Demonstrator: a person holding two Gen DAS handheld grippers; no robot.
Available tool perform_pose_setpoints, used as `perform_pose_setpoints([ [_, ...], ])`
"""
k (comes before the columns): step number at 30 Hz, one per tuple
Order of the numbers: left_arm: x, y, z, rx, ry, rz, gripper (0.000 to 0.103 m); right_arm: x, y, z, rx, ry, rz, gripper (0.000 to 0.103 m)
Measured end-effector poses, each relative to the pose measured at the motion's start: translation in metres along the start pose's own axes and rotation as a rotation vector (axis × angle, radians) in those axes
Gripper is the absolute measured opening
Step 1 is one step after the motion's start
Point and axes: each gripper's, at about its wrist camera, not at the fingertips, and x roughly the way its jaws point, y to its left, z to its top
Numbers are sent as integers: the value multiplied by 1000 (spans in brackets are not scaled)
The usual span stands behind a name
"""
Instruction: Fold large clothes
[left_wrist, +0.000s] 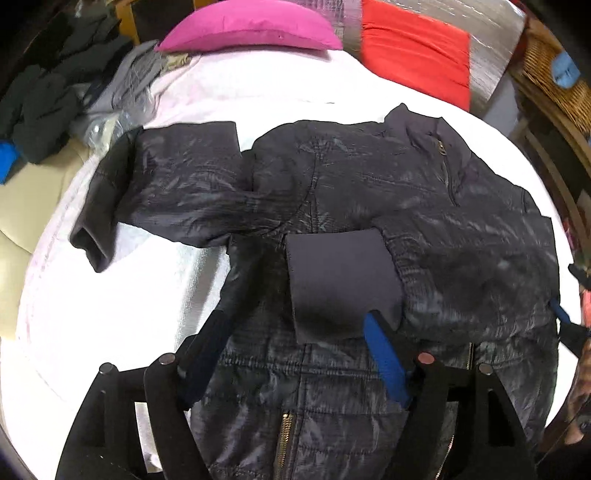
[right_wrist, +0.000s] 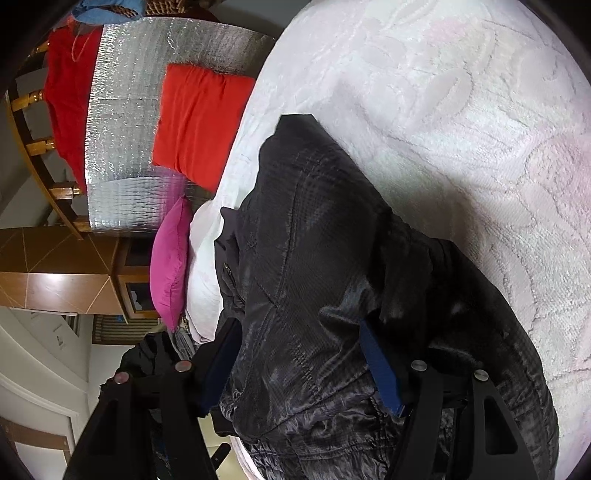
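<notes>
A dark quilted jacket (left_wrist: 369, 192) lies front up on the white bedspread (left_wrist: 110, 314), zip closed, collar at the far right. One sleeve (left_wrist: 177, 192) stretches out to the left. The other sleeve is folded across the chest, its plain cuff (left_wrist: 340, 284) lying in the middle. My left gripper (left_wrist: 295, 321) is open above the jacket, its blue finger (left_wrist: 384, 365) touching the cuff's near edge. My right gripper (right_wrist: 295, 332) is open, its fingers wide apart on either side of a raised fold of the jacket (right_wrist: 314, 258); it shows at the right edge of the left wrist view (left_wrist: 561, 314).
A pink pillow (left_wrist: 251, 26) and a red cushion (left_wrist: 417, 51) lie at the bed's head against a silver foil panel (right_wrist: 129, 110). A heap of dark and grey clothes (left_wrist: 55, 96) sits at the far left. A wicker chair (left_wrist: 554, 85) stands at the right.
</notes>
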Motion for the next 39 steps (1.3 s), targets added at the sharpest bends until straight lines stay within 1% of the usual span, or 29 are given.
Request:
perform_pose_setpoints([
  [2, 16, -1, 4, -10, 38, -43, 77, 0, 6, -2, -25, -2, -1, 69],
  [4, 25, -3, 5, -31, 64, -70, 76, 0, 11, -3, -45, -5, 5, 69],
  [5, 34, -4, 8, -47, 84, -101, 76, 1, 12, -5, -48, -5, 8, 69],
  [6, 39, -5, 9, -55, 96, -118, 74, 2, 13, -5, -52, 0, 8, 69],
  [7, 47, -6, 11, -65, 112, -138, 65, 2, 13, -6, -53, 2, 8, 69],
  [8, 52, -6, 12, -71, 119, -150, 58, 3, 13, -6, -53, 4, 6, 69],
  [10, 55, -9, 14, -58, 111, -126, 42, 5, 12, -5, -51, 7, 2, 69],
  [11, 55, -11, 15, -41, 101, -111, 37, 5, 12, -5, -51, 8, 1, 69],
  [13, 54, -11, 16, -26, 90, -80, 14, 6, 13, -5, -51, 7, -5, 69],
  [15, 46, -13, 19, -15, 64, -91, 12, 7, 15, -6, -61, 4, -14, 69],
  [18, 33, -19, 26, 25, 14, -85, 11, 9, 19, -8, -84, 0, -33, 69],
  [19, 29, -23, 29, 47, 0, -74, 11, 10, 21, -9, -90, 3, -38, 69],
  [20, 29, -28, 32, 65, 4, -44, 11, 12, 21, -9, -92, 7, -39, 69],
  [21, 31, -30, 32, 69, 17, -38, 15, 14, 21, -10, -91, 14, -39, 71],
  [22, 34, -31, 32, 70, 42, -48, 31, 14, 21, -10, -86, 16, -40, 71],
  [23, 41, -30, 29, 60, 81, -66, 44, 15, 20, -10, -82, 16, -41, 71],
  [24, 45, -28, 25, 47, 101, -69, 70, 15, 19, -10, -75, 17, -36, 71],
  [25, 50, -25, 21, 27, 114, -55, 77, 14, 18, -9, -71, 17, -33, 71],
  [27, 56, -22, 16, 6, 119, -62, 77, 13, 19, -8, -77, 12, -26, 71],
  [28, 57, -21, 16, -10, 114, -77, 72, 12, 21, -8, -85, 7, -24, 71],
  [29, 54, -20, 17, -26, 95, -92, 61, 10, 23, -8, -95, 0, -24, 71],
  [30, 51, -20, 18, -33, 84, -102, 27, 8, 24, -8, -104, -9, -23, 71],
  [31, 47, -22, 20, -28, 71, -81, 13, 6, 26, -8, -112, -18, -21, 71],
  [32, 41, -25, 23, -11, 43, -55, 12, 4, 27, -8, -117, -26, -20, 71],
  [33, 36, -26, 25, 1, 20, -54, 10, 2, 27, -7, -122, -35, -19, 71],
  [36, 10, -42, 37, 58, -83, -30, 9, 1, 27, -7, -123, -39, -19, 71],
  [39, -25, -62, 58, 154, -204, 9, 9, 4, 25, -6, -119, -33, -33, 71],
])
